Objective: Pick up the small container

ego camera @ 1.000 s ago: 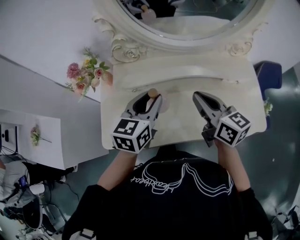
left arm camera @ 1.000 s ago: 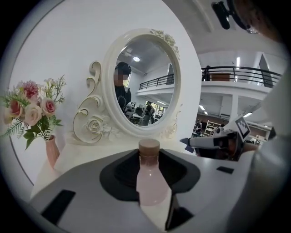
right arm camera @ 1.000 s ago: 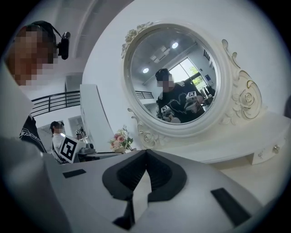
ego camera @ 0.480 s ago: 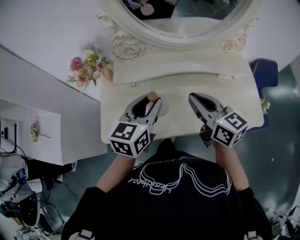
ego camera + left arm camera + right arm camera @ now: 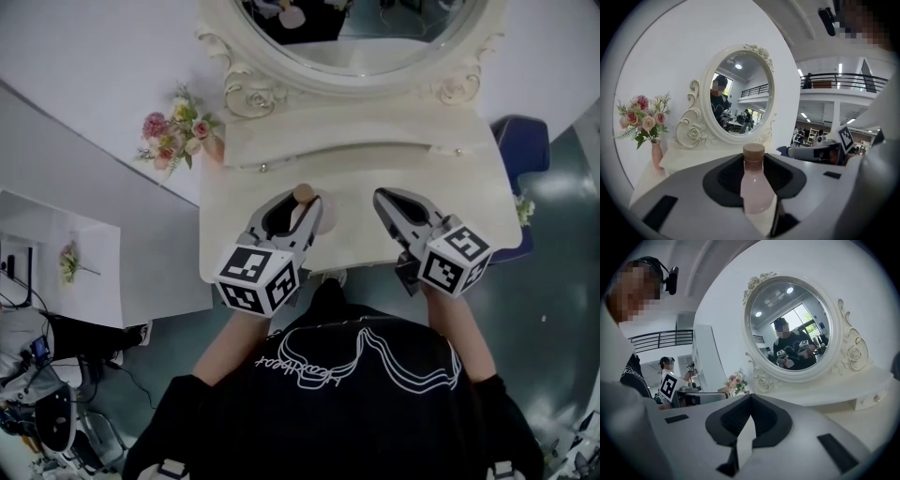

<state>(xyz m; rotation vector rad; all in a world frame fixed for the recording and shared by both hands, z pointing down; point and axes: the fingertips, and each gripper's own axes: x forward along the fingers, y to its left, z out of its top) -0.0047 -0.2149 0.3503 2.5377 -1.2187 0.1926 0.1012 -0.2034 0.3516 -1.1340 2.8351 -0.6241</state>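
Both of your grippers have drawn back a little from the ornate white oval mirror toward your body since a second ago, and the bottle has come back with the left one.

Your left gripper is in front of the mirror's left half, over the cream worktop. Its jaws are clenched on the small pale pink bottle with a tan round cap. The left gripper view shows the bottle upright between the dark pads, with its cap standing above them. So the small container is in your left jaws, a little short of the mirror's base. You cannot tell from these views whether its bottom is clear of the worktop.

Your right gripper is in front of the mirror's right half, level with the left gripper and apart from it. Its jaws are closed tip to tip with nothing between them, as the right gripper view shows.

Left of the mirror, at the worktop's far corner, a slim pink vase of pink and cream flowers stands upright. Right of the mirror, past the worktop's edge, part of a dark blue seat shows. The mirror glass reflects you and both grippers.
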